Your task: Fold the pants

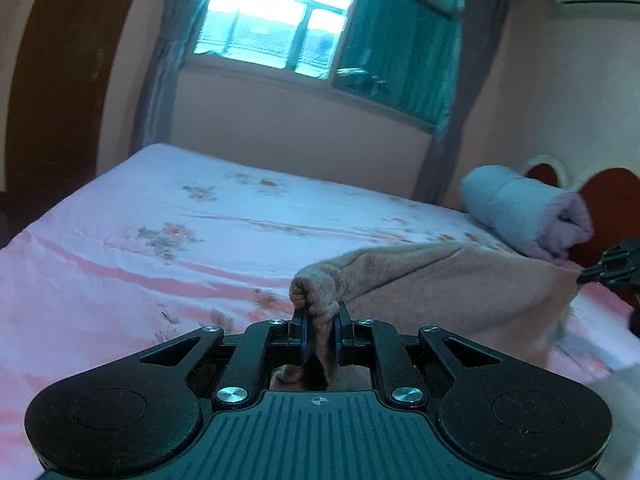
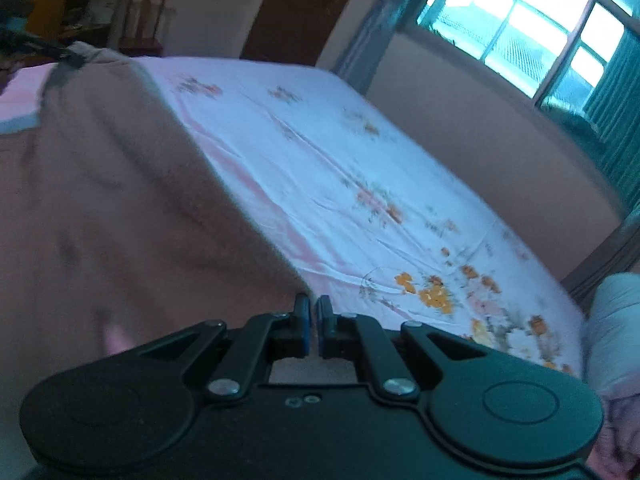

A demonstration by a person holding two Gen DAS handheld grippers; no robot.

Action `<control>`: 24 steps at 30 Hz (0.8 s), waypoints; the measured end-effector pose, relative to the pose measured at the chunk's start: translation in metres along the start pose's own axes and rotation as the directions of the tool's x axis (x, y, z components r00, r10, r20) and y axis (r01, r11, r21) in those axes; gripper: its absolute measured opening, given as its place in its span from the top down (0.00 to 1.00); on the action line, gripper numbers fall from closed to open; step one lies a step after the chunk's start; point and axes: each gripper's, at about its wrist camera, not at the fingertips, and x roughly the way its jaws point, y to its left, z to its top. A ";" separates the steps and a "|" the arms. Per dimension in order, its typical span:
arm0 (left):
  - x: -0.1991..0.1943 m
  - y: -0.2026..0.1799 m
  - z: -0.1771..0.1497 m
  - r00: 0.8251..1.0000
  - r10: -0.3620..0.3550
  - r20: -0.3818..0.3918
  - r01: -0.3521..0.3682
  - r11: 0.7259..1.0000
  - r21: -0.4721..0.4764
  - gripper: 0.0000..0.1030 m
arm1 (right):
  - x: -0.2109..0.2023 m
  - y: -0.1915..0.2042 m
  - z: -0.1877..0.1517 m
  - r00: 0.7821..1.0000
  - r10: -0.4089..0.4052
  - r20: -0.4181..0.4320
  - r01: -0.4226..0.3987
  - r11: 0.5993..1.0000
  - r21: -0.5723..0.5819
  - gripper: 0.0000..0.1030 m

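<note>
The pants (image 1: 452,280) are tan and soft, held stretched above the bed between my two grippers. My left gripper (image 1: 320,320) is shut on a bunched corner of the pants. In the right wrist view the pants (image 2: 120,200) fill the left half, and my right gripper (image 2: 314,312) is shut on their near edge. The right gripper shows in the left wrist view (image 1: 612,266) at the far right, on the other end of the cloth. The left gripper shows in the right wrist view (image 2: 60,54) at the far corner.
The bed (image 1: 160,240) has a pink and white flowered sheet (image 2: 380,184). A rolled blanket (image 1: 520,208) lies by the red headboard (image 1: 608,200). A window (image 1: 304,28) and curtains are behind the bed. Wooden furniture (image 2: 80,12) stands beyond the bed's far side.
</note>
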 end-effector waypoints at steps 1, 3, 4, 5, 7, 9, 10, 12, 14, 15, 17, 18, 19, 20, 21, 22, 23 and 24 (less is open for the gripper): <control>-0.012 -0.004 -0.004 1.000 -0.011 0.000 0.011 1.000 0.014 0.89 | -0.019 0.009 -0.003 1.000 -0.005 0.007 0.005 1.000 -0.010 1.00; -0.038 -0.010 -0.017 0.999 -0.036 0.005 0.036 0.999 0.018 0.89 | -0.053 0.034 -0.012 1.000 -0.018 0.010 0.018 0.999 -0.028 1.00; -0.050 -0.014 -0.025 0.999 -0.039 -0.001 0.039 0.999 0.022 0.89 | -0.068 0.048 -0.020 1.000 -0.021 0.011 0.021 0.999 -0.029 1.00; -0.059 -0.016 -0.033 0.999 -0.039 -0.011 0.039 0.999 0.033 0.89 | -0.077 0.060 -0.028 1.000 -0.021 0.006 0.022 0.999 -0.036 1.00; -0.076 -0.024 -0.054 0.999 -0.028 -0.032 0.030 0.998 0.052 0.88 | -0.088 0.092 -0.048 0.999 -0.040 -0.015 0.039 0.998 -0.053 1.00; -0.085 -0.033 -0.078 0.997 0.002 -0.080 0.004 0.998 0.069 0.86 | -0.086 0.123 -0.072 0.998 -0.050 -0.049 0.048 0.998 -0.037 1.00; -0.087 -0.037 -0.090 0.993 0.028 -0.114 -0.021 0.998 0.063 0.83 | -0.081 0.137 -0.084 0.996 -0.062 -0.061 0.062 0.998 -0.015 0.93; -0.093 -0.042 -0.112 0.981 0.079 -0.175 -0.074 0.997 0.039 0.65 | -0.075 0.156 -0.104 0.992 -0.093 -0.084 0.095 0.995 0.024 0.90; -0.108 -0.049 -0.128 0.972 0.144 -0.187 -0.142 0.990 0.027 0.51 | -0.080 0.163 -0.113 0.989 -0.126 -0.072 0.135 0.980 0.146 0.87; -0.117 -0.051 -0.135 0.967 0.168 -0.190 -0.169 0.986 0.014 0.46 | -0.084 0.162 -0.116 0.990 -0.133 -0.052 0.141 0.968 0.210 0.84; -0.134 -0.052 -0.144 0.954 0.213 -0.210 -0.225 0.974 -0.033 0.39 | -0.097 0.157 -0.123 0.988 -0.155 -0.018 0.151 0.920 0.361 0.78; -0.142 -0.052 -0.146 0.947 0.233 -0.221 -0.254 0.965 -0.072 0.39 | -0.103 0.154 -0.126 0.989 -0.147 -0.004 0.135 0.893 0.429 0.77; -0.150 -0.052 -0.148 0.947 0.235 -0.218 -0.265 0.957 -0.118 0.39 | -0.107 0.149 -0.129 0.990 -0.142 0.011 0.117 0.856 0.503 0.75; -0.161 -0.053 -0.150 0.950 0.236 -0.204 -0.271 0.949 -0.161 0.39 | -0.110 0.145 -0.132 0.990 -0.143 0.018 0.109 0.821 0.560 0.75; -0.170 -0.054 -0.152 0.947 0.254 -0.196 -0.292 0.935 -0.199 0.39 | -0.112 0.140 -0.136 0.990 -0.136 0.024 0.093 0.780 0.619 0.75; -0.178 -0.056 -0.154 0.946 0.261 -0.191 -0.303 0.922 -0.240 0.39 | -0.115 0.137 -0.141 0.991 -0.129 0.034 0.074 0.745 0.663 0.75; -0.184 -0.056 -0.156 0.953 0.247 -0.178 -0.291 0.908 -0.300 0.39 | -0.115 0.133 -0.144 0.991 -0.125 0.045 0.057 0.707 0.705 0.75; -0.186 -0.055 -0.156 0.961 0.223 -0.164 -0.268 0.895 -0.356 0.39 | -0.115 0.129 -0.146 0.991 -0.124 0.053 0.046 0.676 0.735 0.74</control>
